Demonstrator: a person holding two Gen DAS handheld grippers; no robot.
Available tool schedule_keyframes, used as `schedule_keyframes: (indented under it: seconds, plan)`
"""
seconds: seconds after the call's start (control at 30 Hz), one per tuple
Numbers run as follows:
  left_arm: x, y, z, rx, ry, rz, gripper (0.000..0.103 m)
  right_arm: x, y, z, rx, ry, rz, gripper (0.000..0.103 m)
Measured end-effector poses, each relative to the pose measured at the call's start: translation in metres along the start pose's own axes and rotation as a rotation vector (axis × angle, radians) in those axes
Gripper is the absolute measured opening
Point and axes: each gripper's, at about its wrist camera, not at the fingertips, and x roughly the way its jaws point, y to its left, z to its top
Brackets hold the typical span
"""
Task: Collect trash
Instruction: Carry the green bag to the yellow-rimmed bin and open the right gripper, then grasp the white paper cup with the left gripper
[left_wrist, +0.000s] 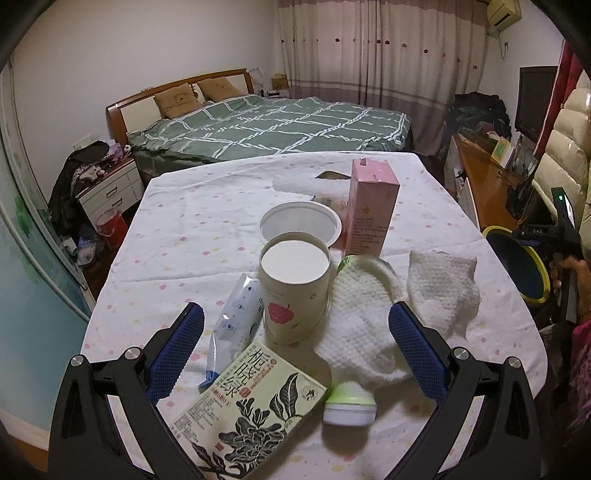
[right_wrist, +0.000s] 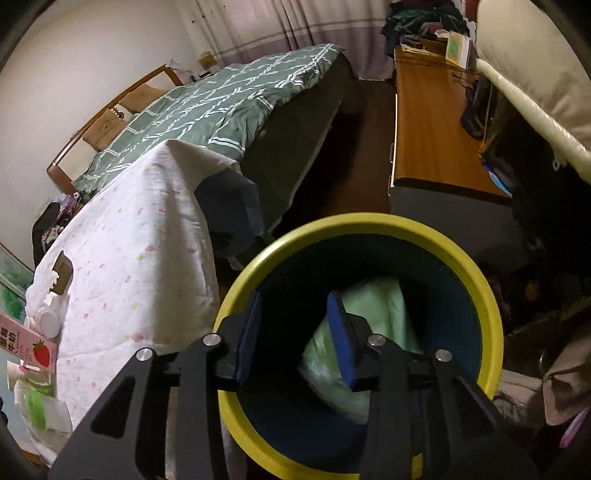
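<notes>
cluttered table (left_wrist: 177, 229) under wide left fingers (left_wrist: 184, 332); right fingers (right_wrist: 341, 332) parted over bin (right_wrist: 369, 225).

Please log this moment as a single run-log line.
right gripper: open over yellow-rimmed bin | pale green packet: in bin | left gripper: open above paper cup | table: trash remains

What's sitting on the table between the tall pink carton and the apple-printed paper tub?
In the left wrist view, a white round plastic bowl, empty, sits between the pink carton and the apple-printed tub.
</notes>
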Motion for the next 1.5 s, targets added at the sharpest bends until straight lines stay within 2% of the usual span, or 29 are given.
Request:
schedule_keyframes:
  seconds: [0.17, 0.33, 0.6, 0.67, 0.73, 0.77, 0.9, 0.93, 1.13, 1.3, 1.5]
  plan:
    - [0.016, 0.003, 0.01, -0.008, 0.014, -0.004, 0.099, -0.021, 0.002, -0.013, -0.003, -0.035, 0.028, 0.036]
    - [0.041, 0.003, 0.021, -0.002, 0.028, 0.032, 0.099, -0.041, 0.014, -0.028, -0.012, -0.061, 0.091, 0.037]
    - [0.077, 0.007, 0.032, -0.033, 0.07, -0.016, 0.099, -0.053, 0.03, -0.038, -0.03, -0.066, 0.146, 0.037]
    - [0.082, 0.008, 0.033, -0.037, 0.067, -0.022, 0.094, -0.053, 0.033, -0.04, -0.033, -0.062, 0.152, 0.037]
    - [0.087, 0.01, 0.032, -0.047, 0.081, -0.03, 0.081, -0.053, 0.035, -0.041, -0.037, -0.057, 0.157, 0.037]
    - [0.091, 0.012, 0.033, -0.058, 0.092, -0.042, 0.079, -0.052, 0.035, -0.041, -0.038, -0.056, 0.159, 0.037]
    - [0.096, 0.017, 0.035, -0.061, 0.093, -0.055, 0.06, -0.053, 0.037, -0.045, -0.04, -0.055, 0.169, 0.037]
    - [0.094, 0.018, 0.035, -0.063, 0.089, -0.062, 0.056, -0.054, 0.037, -0.045, -0.04, -0.056, 0.171, 0.037]
    - [0.071, 0.017, 0.042, -0.05, 0.023, -0.049, 0.055, -0.062, 0.04, -0.05, -0.047, -0.073, 0.177, 0.037]
    - [0.035, 0.012, 0.054, -0.033, -0.033, -0.033, 0.055, -0.077, 0.038, -0.052, -0.055, -0.105, 0.18, 0.037]
    - [-0.014, -0.011, 0.07, 0.017, -0.106, -0.06, 0.055, -0.098, 0.03, -0.055, -0.051, -0.148, 0.173, 0.037]
